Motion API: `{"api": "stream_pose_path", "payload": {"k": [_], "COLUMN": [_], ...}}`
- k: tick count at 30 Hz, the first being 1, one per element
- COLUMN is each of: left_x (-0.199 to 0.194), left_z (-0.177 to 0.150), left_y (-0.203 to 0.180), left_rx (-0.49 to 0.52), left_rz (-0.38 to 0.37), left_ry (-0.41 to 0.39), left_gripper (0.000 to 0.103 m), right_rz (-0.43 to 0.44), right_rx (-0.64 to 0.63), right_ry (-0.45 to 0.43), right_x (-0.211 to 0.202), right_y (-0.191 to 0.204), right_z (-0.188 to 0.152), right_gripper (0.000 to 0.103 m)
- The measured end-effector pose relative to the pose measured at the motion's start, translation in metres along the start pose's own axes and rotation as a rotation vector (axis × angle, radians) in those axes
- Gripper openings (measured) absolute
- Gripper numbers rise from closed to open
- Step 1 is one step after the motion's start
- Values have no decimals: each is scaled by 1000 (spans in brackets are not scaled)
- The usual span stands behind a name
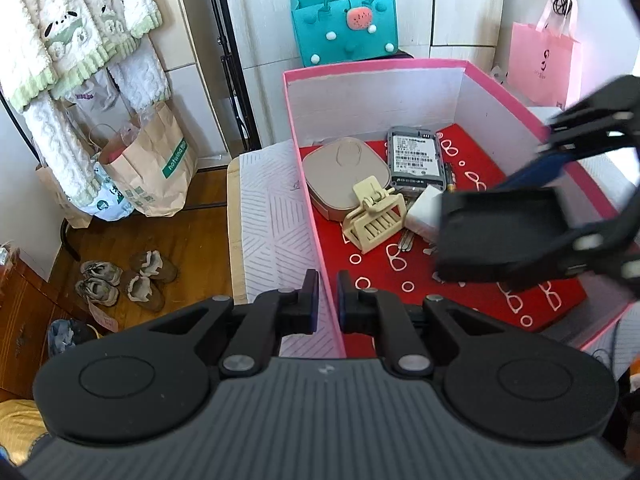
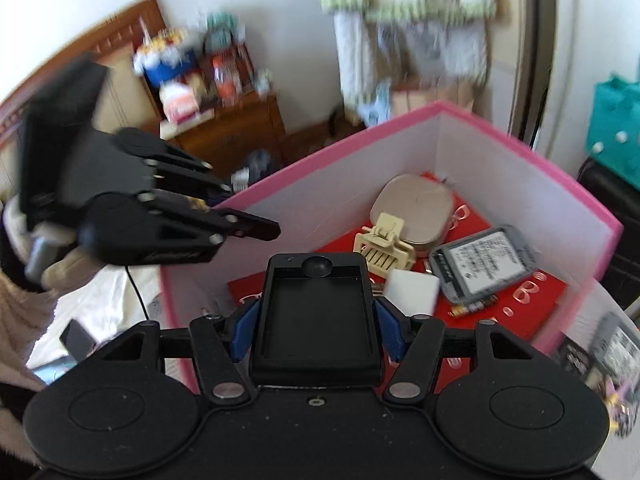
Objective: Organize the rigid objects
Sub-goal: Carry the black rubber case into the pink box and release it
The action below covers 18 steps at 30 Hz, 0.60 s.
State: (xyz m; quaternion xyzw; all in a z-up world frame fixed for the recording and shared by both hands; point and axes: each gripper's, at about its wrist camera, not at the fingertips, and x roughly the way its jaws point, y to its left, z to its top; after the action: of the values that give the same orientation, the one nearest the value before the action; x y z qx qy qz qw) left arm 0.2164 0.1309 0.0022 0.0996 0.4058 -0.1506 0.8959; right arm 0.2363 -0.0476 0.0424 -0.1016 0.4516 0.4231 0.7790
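A pink box with white inner walls and a red patterned floor holds a beige rounded device, a grey labelled device, a cream plastic clip, a white block and a battery. My left gripper is shut on the box's near left wall. It shows blurred at the left of the right wrist view, as the left gripper. My right gripper is shut on a black phone case, held above the box's near end. In the left wrist view the case hangs over the red floor.
The box stands on a white patterned cloth. Behind it are a teal felt bag and a pink paper bag. Brown paper bags and shoes lie on the wooden floor to the left. Another grey device lies outside the box.
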Motion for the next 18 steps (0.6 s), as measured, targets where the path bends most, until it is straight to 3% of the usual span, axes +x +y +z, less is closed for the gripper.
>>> {"api": "stream_pose_path", "payload": {"k": [4, 8, 11, 15, 18], "left_x": [-4, -1, -3, -4, -4], "left_z": [0, 3, 4, 2, 4], "left_y": [5, 5, 6, 8, 8], "left_rx": [-24, -49, -45, -56, -55], "left_rz": [-21, -17, -21, -30, -25], "left_ry": [-11, -6, -10, -13, -12], "left_gripper": [9, 9, 9, 9, 9], "right_rz": [11, -9, -32, 14, -21], "right_rx": [-64, -128, -128, -86, -35], "right_ry": [132, 155, 114, -29, -144], "right_x": [35, 53, 43, 0, -36], "right_y": [3, 7, 4, -6, -16], "right_z": [19, 18, 12, 6, -7], "right_gripper": [66, 66, 67, 73, 73]}}
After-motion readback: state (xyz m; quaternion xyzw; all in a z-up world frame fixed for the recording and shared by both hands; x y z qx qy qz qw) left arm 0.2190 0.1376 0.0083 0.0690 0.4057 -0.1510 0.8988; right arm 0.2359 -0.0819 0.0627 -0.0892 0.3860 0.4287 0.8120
